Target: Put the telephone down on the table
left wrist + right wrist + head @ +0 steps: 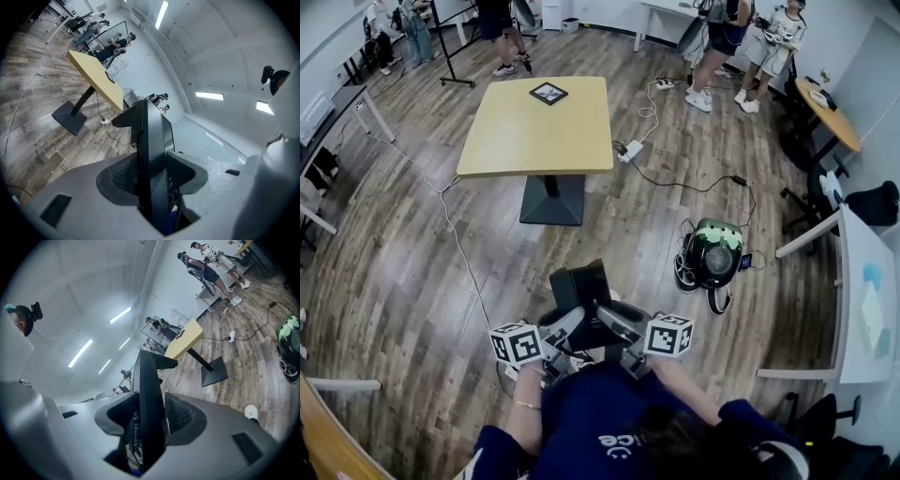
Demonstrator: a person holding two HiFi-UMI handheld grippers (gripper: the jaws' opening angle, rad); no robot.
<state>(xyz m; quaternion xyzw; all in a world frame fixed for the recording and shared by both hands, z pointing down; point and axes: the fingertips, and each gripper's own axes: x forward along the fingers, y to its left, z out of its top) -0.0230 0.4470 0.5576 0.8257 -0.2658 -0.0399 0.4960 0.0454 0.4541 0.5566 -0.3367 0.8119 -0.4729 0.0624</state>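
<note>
A large room with a wood-plank floor; a square yellow table (pixel 534 127) on a black pedestal stands in the far centre, well away from the person.

The telephone (pixel 579 292), a black desk set that shows edge-on as a thin slab, is up in the air close in front of the person's body, not on any surface. The left gripper (pixel 150 176) pinches one side of it and the right gripper (pixel 149 416) pinches the other, each with both pads pressed flat on the casing.

It looks like stiff, smooth plastic, probably fairly light but slippery. The two flat sides now clamped seem the safest hold, with both grips kept level until it rests on the table.

On the far tabletop lies a small dark frame (pixel 548 92). A round green and black object (pixel 715 251) sits on the floor to the right among cables. People stand at the far end.

No brand shows on the telephone. White letters on the person's dark blue top (pixel 609 412) are too cut off to read.
</note>
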